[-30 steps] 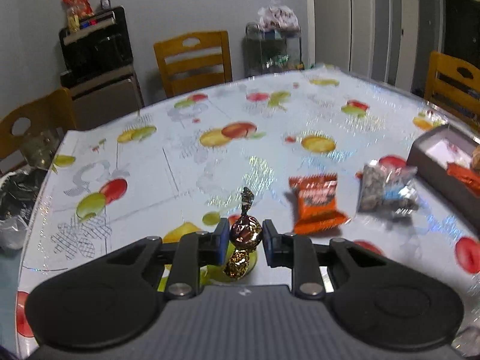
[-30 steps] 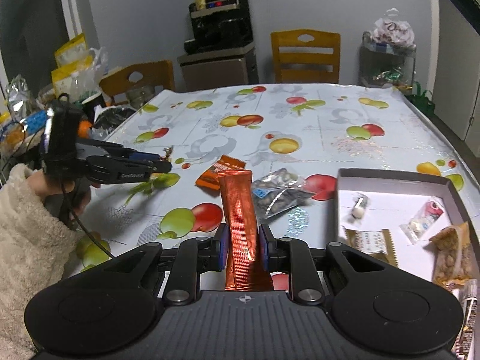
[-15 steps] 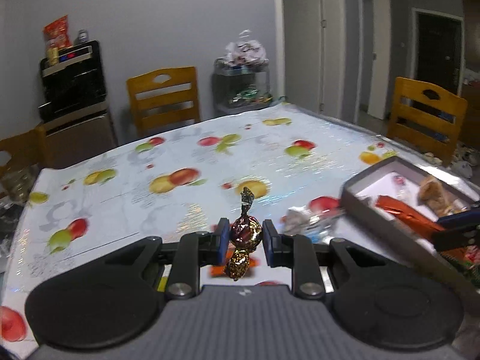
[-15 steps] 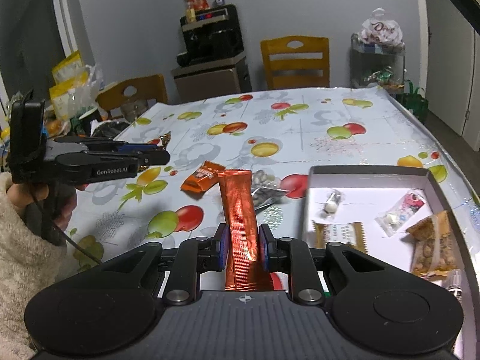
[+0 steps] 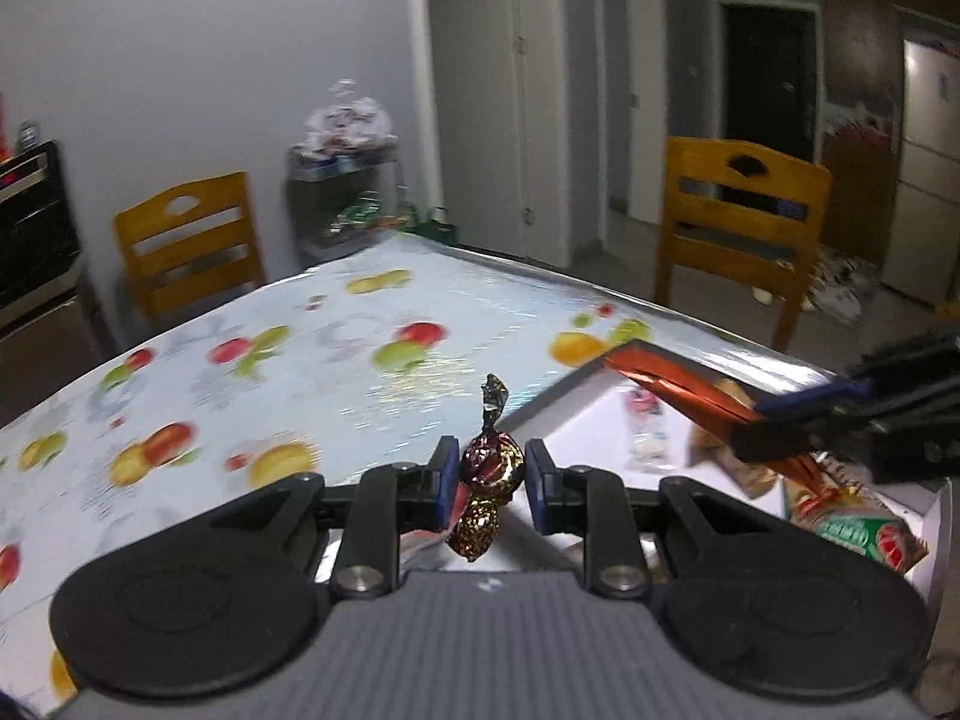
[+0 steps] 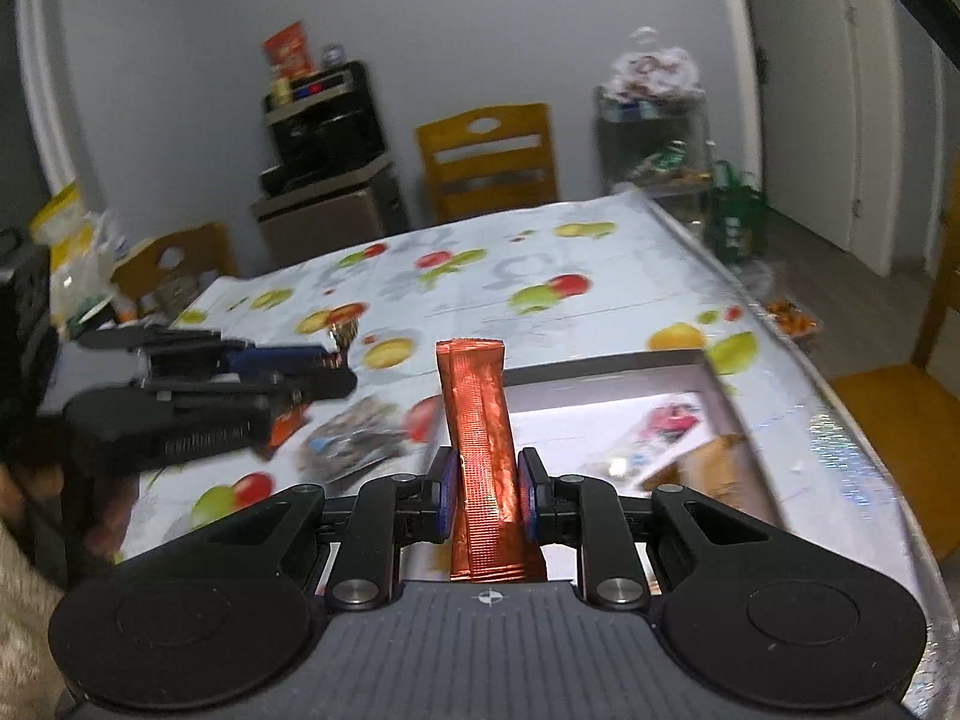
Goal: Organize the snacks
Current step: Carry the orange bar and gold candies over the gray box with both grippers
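A shiny red-and-gold foil-wrapped candy [image 5: 489, 468] is being shown between blue pads [image 5: 447, 483] of a black left gripper [image 5: 487, 483]. A metallic orange stick sachet [image 6: 480, 456] is being displayed against a white plastic tablecloth [image 6: 480, 288] printed with red, yellow and green fruit. A white-lined dark-rimmed box [image 6: 606, 369] and honey-yellow wooden chairs [image 6: 489, 159] are being set off by grey walls [image 6: 180, 60].

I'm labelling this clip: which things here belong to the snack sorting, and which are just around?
Job:
- wrapped candy in left hand-held gripper
- orange stick pack in right hand-held gripper
- box

Around:
- wooden chair
- black appliance
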A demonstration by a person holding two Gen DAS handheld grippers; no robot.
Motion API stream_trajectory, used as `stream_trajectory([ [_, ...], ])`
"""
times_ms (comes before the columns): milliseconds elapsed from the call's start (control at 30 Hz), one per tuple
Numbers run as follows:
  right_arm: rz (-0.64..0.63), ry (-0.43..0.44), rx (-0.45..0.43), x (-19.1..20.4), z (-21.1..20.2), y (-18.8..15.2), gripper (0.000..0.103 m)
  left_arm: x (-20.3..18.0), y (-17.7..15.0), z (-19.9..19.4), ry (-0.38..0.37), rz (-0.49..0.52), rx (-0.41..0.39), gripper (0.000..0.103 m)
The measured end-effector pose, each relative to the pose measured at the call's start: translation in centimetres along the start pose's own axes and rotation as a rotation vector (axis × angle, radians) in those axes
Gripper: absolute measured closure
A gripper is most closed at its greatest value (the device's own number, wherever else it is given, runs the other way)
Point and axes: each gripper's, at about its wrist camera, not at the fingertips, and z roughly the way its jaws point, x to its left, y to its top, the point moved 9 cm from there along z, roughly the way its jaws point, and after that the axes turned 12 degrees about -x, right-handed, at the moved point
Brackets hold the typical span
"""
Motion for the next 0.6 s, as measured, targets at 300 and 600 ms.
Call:
stream_trajectory([
  [300, 0.033, -0.094, 0.032, -4.4, 3.1, -0.2, 0.08, -4.3, 0.0, 6.6, -0.094, -0.052, 0.043, 0.082],
  [600, 0.078, -0.118, 0.098, -5.4, 6.3, -0.9, 0.08, -4.3, -1.9, 11.8, -0.049, -0.086, 0.107, 0.082],
])
